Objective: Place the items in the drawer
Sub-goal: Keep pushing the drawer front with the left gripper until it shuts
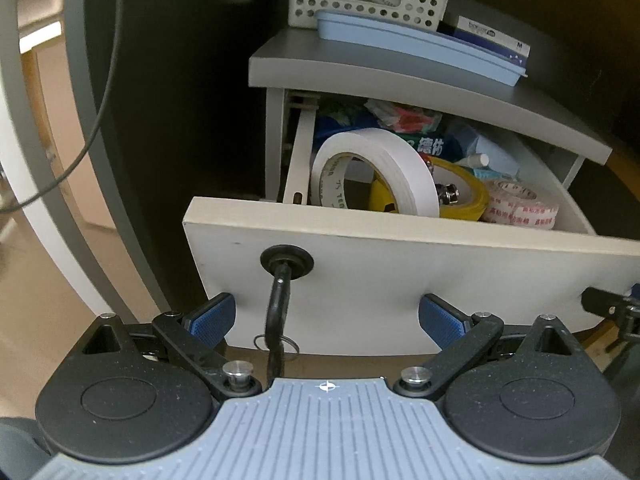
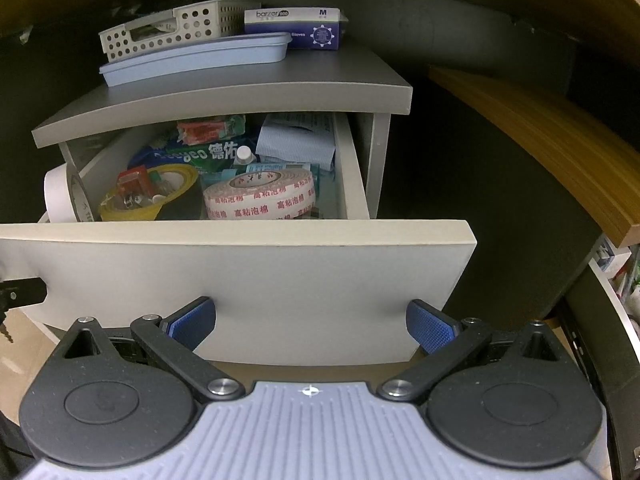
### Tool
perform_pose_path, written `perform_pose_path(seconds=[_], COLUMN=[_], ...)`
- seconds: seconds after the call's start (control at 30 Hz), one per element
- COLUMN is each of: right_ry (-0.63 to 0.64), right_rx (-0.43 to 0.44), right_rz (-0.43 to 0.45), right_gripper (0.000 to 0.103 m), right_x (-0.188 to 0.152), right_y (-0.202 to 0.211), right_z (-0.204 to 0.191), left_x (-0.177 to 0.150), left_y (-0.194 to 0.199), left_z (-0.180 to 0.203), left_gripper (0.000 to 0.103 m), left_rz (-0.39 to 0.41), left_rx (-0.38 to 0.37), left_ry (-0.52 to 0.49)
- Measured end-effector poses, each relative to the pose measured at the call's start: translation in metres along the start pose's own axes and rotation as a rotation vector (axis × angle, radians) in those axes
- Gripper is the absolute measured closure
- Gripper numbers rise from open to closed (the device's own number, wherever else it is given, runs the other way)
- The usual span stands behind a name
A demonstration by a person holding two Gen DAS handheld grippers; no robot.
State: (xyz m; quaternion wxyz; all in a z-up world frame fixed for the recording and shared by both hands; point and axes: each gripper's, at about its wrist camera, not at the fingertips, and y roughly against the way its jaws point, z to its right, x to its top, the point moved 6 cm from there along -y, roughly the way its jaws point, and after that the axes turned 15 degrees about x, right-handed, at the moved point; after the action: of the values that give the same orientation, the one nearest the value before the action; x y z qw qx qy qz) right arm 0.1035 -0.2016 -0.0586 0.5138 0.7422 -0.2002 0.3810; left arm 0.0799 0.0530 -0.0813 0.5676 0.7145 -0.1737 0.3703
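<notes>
Facing the pulled-out drawer dead ahead, both tongs, left and right, hang spread wide and empty just before its front panel, whose long edge runs crosswise, neither nearer, tape rolls already inside.

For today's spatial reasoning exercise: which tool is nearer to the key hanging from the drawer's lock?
Left. The left tool faces the drawer front with the key hanging between its open fingers. The right tool faces the front's other end, well clear of the lock.
</notes>
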Motion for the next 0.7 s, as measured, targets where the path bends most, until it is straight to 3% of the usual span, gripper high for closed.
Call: perform_pose_path(seconds=[0.23, 0.7], right_ry=[-0.002, -0.001], right_rx=[0.003, 0.003], right_rz=[0.014, 0.020], right_gripper=[0.000, 0.000], right_x=[0.000, 0.004], right_y=[0.000, -0.008], right_z=[-0.004, -0.004], left_x=[0.005, 0.020], left_y=[-0.002, -0.012], left_z=[0.011, 0.017], left_gripper=[0.004, 0.004], left_rz=[0.047, 0.043], left_rx=[0.033, 0.030], left_ry=[-0.055, -0.054])
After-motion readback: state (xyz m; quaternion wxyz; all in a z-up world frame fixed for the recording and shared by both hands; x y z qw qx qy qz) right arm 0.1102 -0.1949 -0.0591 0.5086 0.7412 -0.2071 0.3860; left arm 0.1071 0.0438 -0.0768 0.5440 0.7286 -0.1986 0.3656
